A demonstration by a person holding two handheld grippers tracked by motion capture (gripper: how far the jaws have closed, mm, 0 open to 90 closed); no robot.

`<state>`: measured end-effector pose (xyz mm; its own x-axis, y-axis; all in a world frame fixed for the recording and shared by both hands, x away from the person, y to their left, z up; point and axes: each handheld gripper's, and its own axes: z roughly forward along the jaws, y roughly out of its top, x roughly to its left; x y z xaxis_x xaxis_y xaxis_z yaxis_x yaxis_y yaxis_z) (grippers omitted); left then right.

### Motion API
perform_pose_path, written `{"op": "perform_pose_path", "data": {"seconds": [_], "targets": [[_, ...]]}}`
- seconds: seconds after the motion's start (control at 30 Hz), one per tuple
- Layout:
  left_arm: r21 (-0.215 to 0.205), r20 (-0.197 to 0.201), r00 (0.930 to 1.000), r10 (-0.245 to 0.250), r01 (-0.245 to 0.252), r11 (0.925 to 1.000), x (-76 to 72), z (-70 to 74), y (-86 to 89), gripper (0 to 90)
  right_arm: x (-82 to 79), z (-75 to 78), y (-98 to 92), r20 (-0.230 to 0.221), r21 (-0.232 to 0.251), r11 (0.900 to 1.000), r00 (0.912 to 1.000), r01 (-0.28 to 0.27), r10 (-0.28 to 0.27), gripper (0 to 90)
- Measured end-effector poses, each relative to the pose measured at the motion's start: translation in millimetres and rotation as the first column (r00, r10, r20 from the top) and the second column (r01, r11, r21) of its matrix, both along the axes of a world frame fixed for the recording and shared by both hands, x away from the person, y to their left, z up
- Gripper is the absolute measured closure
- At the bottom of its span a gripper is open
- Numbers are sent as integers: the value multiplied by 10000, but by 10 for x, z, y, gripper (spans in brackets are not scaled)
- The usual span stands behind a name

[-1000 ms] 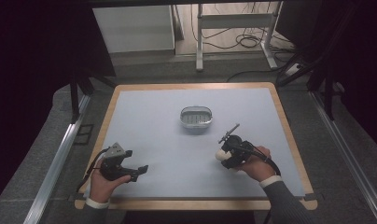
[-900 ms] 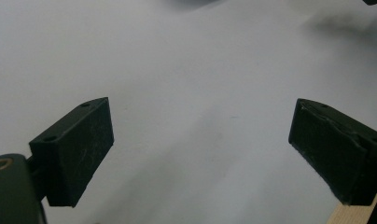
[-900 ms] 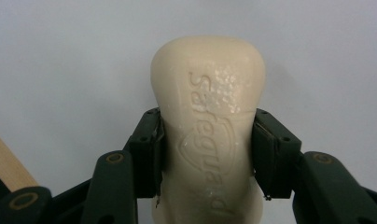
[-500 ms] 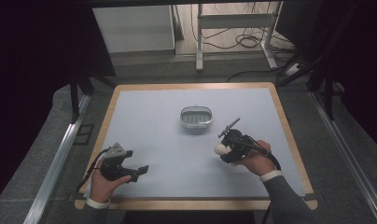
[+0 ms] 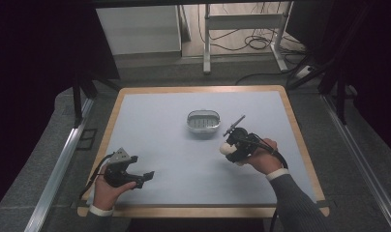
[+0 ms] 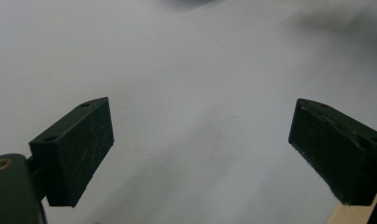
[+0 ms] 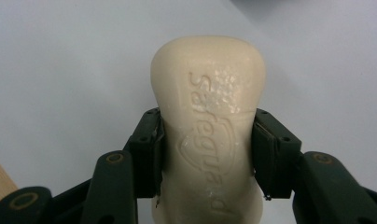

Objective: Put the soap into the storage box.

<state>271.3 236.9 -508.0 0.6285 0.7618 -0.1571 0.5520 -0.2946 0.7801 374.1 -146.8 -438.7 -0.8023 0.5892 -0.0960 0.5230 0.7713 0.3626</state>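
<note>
A cream bar of soap with raised lettering is clamped at its waist between the jaws of my right gripper. In the high view that gripper hovers over the right half of the table, the pale soap sticking out toward the left. A small oval metal soap dish sits just beyond it near the table's middle. My left gripper rests low at the front left, pointing right. Its jaws are spread wide over bare tabletop, nothing between them.
The work surface is a pale grey mat with a wooden border. The wooden edge shows beside my left gripper's right jaw. Metal rails run along both sides of the table, and cables lie on the floor beyond.
My right gripper with the soap has drifted slightly up and toward the dish. The left gripper has stayed put.
</note>
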Motion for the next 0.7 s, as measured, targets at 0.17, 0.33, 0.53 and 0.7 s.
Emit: {"op": "perform_pose_path", "data": {"seconds": [0.17, 0.33, 0.53, 0.7], "targets": [[25, 17, 10000, -24, 24, 10000, -1, 3, 6, 70, 67, 37, 44, 66, 19, 10000, 9999, -91, 91, 498], [-36, 18, 10000, 11, -11, 10000, -6, 8, 9, 70, 141, 66, 80, 93, 82, 9999, 9999, -115, 114, 498], [32, 10, 10000, -20, 20, 10000, -3, 5, 8, 70, 190, 82, 82, 133, 72, 9999, 9999, -96, 95, 498], [-16, 12, 10000, 25, -25, 10000, -4, 5, 5, 71, 248, 90, 84, 173, 0, 10000, 9998, -54, 54, 498]]}}
